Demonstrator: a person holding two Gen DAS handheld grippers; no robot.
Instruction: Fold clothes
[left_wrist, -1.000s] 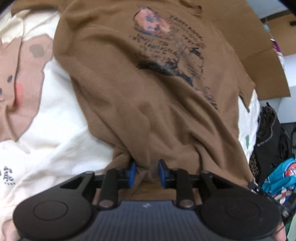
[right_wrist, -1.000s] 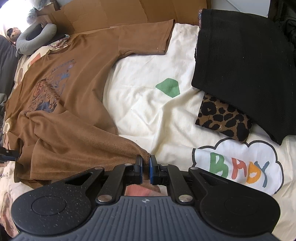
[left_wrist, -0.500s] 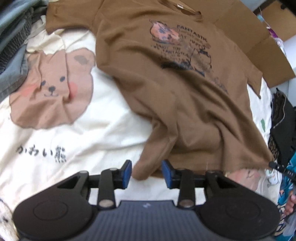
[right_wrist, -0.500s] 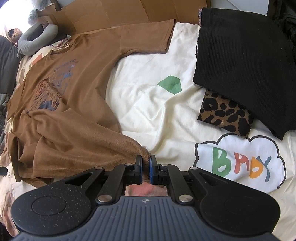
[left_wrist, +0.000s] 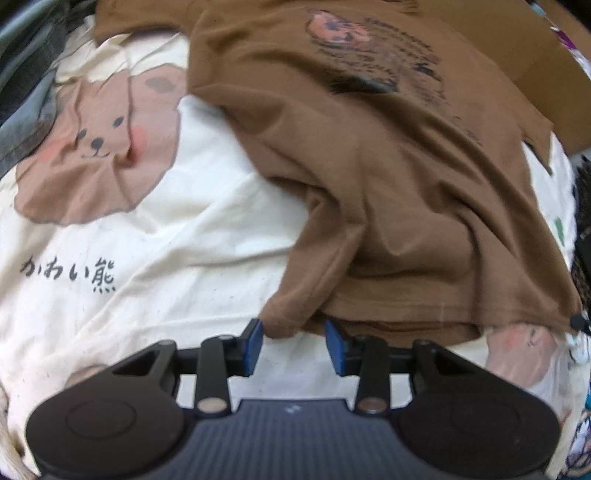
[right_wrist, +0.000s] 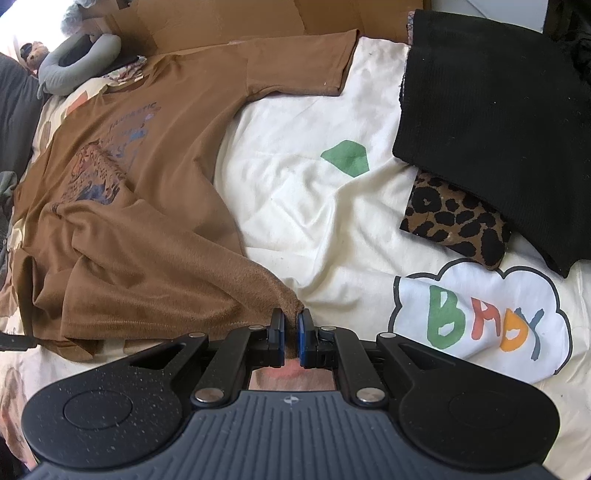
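Observation:
A brown printed T-shirt (left_wrist: 388, 184) lies front up on a cream bed sheet, its lower part rumpled. A bunched corner of its hem (left_wrist: 282, 321) sits between the blue pads of my left gripper (left_wrist: 294, 338). The jaws stand apart: the cloth brushes the left pad (left_wrist: 254, 341), and a gap shows at the right pad. In the right wrist view the T-shirt (right_wrist: 147, 221) stretches away to the left. My right gripper (right_wrist: 290, 325) is shut on the other hem corner, which is pulled into a taut point.
The sheet (left_wrist: 166, 258) has a bear print (left_wrist: 96, 147) and a "BABY" cloud (right_wrist: 480, 317). A black garment (right_wrist: 498, 129) over leopard-print cloth (right_wrist: 454, 218) lies at the right. Cardboard (right_wrist: 240, 22) and a grey neck pillow (right_wrist: 74, 62) are at the back, with dark clothes (left_wrist: 22, 74) at the far left.
My left jaws have widened off the hem corner they pinched, and that gripper has shifted sideways, bringing the bear print into view. The right gripper has stayed still, holding its corner.

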